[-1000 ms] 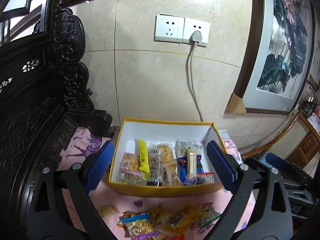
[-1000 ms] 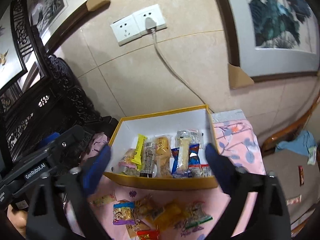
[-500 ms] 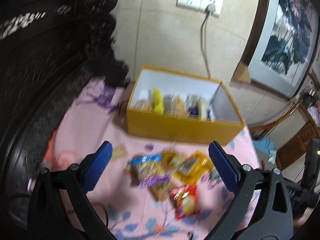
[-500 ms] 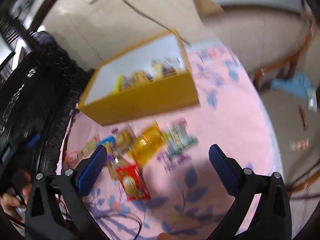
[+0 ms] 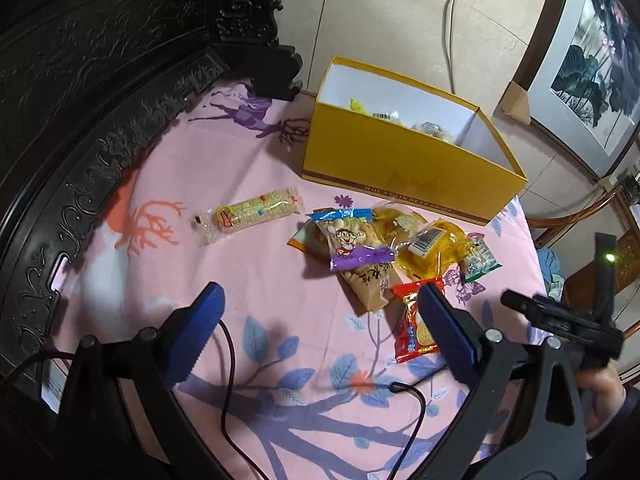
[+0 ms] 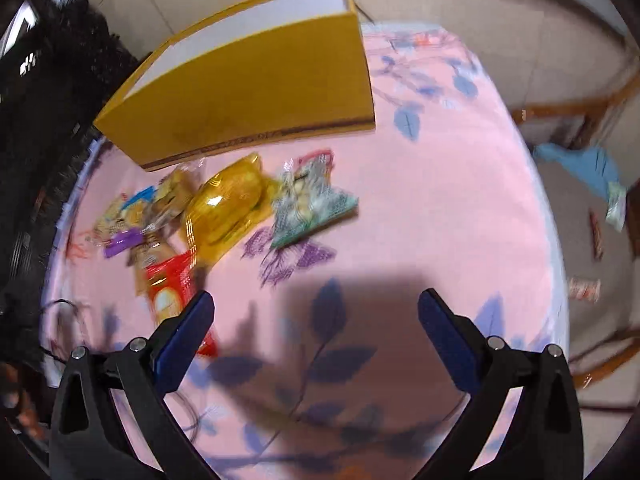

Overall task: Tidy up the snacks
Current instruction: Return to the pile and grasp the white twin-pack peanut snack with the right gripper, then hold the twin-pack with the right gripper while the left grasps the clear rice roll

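Note:
A yellow box [image 5: 404, 168] with white inside stands at the back of the pink cloth and holds several snacks; it also shows in the right wrist view [image 6: 256, 92]. In front of it lies a pile of packets: a blue-and-purple cartoon packet [image 5: 350, 238], a yellow packet [image 5: 434, 248], a green packet [image 5: 480, 260], a red packet [image 5: 416, 326]. A long rice bar [image 5: 250, 214] lies apart to the left. My left gripper [image 5: 320, 332] is open above the cloth, near the red packet. My right gripper [image 6: 314, 336] is open and empty over bare cloth, right of the red packet [image 6: 172, 284].
Dark carved wooden furniture [image 5: 100, 80] borders the left side. A tiled wall with a socket and cord [image 5: 452, 20] stands behind the box. Black cables [image 5: 228, 380] lie on the cloth near me. The table edge drops off on the right [image 6: 556, 240], with wrappers on the floor.
Both grippers have pulled back and down from above the box to low over the front of the cloth. The box now looks farther away and the loose packets are nearer.

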### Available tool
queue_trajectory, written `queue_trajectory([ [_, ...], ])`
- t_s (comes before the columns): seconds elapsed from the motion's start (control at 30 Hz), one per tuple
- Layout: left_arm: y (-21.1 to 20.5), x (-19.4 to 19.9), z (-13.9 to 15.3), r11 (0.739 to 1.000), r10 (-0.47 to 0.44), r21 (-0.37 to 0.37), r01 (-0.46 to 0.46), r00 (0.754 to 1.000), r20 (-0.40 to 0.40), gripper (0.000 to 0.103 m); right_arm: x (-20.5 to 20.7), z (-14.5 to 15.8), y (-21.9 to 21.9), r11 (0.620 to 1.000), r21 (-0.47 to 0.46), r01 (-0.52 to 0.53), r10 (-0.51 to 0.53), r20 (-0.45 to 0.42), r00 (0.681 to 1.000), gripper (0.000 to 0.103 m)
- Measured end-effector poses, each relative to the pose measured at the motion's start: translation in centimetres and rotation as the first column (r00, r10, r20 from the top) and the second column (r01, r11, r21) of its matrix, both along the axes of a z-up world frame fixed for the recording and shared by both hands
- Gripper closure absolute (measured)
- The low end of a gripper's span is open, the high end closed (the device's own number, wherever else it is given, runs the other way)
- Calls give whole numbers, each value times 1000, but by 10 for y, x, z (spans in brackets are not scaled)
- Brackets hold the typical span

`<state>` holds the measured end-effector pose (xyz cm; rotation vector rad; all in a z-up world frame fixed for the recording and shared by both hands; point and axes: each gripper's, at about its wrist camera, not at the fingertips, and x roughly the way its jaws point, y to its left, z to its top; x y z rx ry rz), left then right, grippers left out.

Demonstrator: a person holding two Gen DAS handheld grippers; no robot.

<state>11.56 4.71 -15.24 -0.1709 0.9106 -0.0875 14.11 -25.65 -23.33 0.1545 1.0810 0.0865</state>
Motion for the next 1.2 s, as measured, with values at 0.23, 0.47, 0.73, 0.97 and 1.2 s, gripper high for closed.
queue_trajectory([
  [0.23, -2, 7, -9, 1000, -27, -1, 27, 999, -29, 4, 45, -8, 15, 983, -111, -143, 147, 24, 989, 1],
  [0.47, -3, 18, -21, 999, -37, 11, 38, 996, -77, 4, 78, -28, 37, 950, -187, -248, 248, -27, 968, 1],
  [0.73, 1, 29, -30, 1000, -20, -4, 20, 994, -112, 4, 89, -48, 36, 938, -194, -288, 279, -72, 957, 24],
  [0.97, -4, 32, -35, 999, -37, 9, 38, 991, -129, 4, 85, -43, 30, 940, -173, -294, 291, -46, 956, 38],
  [1.2, 2, 48, -34, 995, -33, 87, 42, 995, -98, 4, 49, -31, 18, 974, -81, -212, 209, -47, 977, 40],
])
